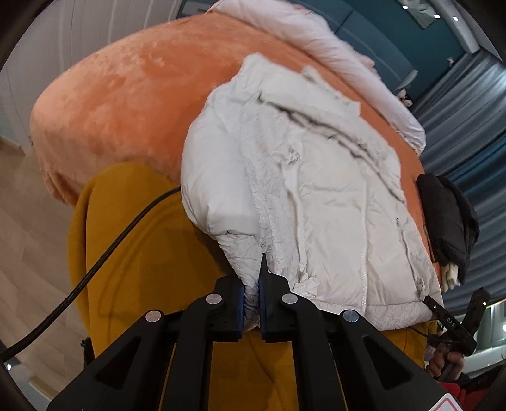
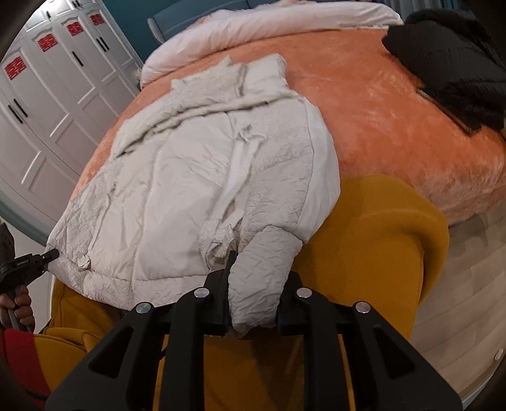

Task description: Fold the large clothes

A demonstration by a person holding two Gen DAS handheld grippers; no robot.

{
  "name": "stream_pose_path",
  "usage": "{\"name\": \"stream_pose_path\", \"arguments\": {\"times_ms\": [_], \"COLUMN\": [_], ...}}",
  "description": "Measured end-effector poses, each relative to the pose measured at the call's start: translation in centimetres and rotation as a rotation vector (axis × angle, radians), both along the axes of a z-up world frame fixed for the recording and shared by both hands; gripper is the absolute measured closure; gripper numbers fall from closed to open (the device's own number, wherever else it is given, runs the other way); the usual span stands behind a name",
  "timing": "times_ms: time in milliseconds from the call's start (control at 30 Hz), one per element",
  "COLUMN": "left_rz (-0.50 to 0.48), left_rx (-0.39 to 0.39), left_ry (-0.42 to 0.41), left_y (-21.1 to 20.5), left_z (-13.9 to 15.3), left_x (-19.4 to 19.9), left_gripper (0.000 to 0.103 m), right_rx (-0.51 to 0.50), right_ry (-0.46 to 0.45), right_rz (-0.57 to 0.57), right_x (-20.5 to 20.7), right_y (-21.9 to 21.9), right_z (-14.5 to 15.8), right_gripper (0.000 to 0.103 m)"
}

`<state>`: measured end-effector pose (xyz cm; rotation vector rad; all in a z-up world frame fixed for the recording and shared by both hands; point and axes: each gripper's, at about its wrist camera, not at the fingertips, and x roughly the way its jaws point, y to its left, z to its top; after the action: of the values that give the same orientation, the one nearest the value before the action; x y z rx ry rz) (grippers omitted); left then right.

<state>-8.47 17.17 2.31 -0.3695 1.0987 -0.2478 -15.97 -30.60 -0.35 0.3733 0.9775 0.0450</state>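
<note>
A large white padded jacket [image 1: 316,189] lies spread on an orange bed [image 1: 126,95], its hem at the near edge. It also shows in the right wrist view [image 2: 196,177]. My left gripper [image 1: 251,297] is shut on a cuff or hem corner of the jacket at the bed's near edge. My right gripper [image 2: 253,303] is shut on the jacket's sleeve end [image 2: 259,278]. The other gripper [image 2: 47,254] shows at the far left of the right wrist view, touching the jacket's hem corner. In the left wrist view the other gripper [image 1: 455,319] shows at the lower right.
A yellow garment [image 1: 142,253] sits below the bed edge, also seen in the right wrist view [image 2: 379,240]. A black garment [image 2: 452,63] lies at the bed's far right. A white duvet [image 2: 253,22] lies at the head. White wardrobes [image 2: 47,95] stand left. A black cable [image 1: 95,268] hangs.
</note>
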Motion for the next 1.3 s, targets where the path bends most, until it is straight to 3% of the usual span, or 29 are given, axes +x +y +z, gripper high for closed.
{"name": "stream_pose_path", "arguments": {"times_ms": [267, 400, 533, 700, 1067, 1300], "left_rz": [0.015, 0.056, 0.099, 0.179, 0.235, 0.244], "left_rx": [-0.102, -0.125, -0.105, -0.145, 0.024, 0.108], "left_ry": [-0.326, -0.449, -0.546, -0.557, -0.511, -0.427], "left_y": [-0.1, -0.9, -2.2, -1.8, -4.9, -6.0], "left_z": [8.6, 10.2, 11.3, 11.4, 8.6, 5.7], "left_x": [3.9, 8.2, 12.3, 15.3, 25.2, 30.6], "left_gripper": [0.100, 0.099, 0.099, 0.099, 0.089, 0.088], "right_rx": [0.036, 0.045, -0.038, -0.014, 0.017, 0.000], "right_ry": [-0.351, -0.469, -0.567, -0.621, -0.564, -0.522], "right_rz": [-0.088, -0.153, -0.182, -0.245, -0.266, -0.260], "right_x": [3.0, 6.7, 10.5, 13.6, 22.9, 28.0], "right_y": [-1.8, -2.6, -2.1, -2.5, -3.1, -2.9], "right_z": [7.9, 9.0, 10.4, 11.0, 9.6, 8.5], "right_gripper": [0.088, 0.088, 0.088, 0.088, 0.082, 0.079]}}
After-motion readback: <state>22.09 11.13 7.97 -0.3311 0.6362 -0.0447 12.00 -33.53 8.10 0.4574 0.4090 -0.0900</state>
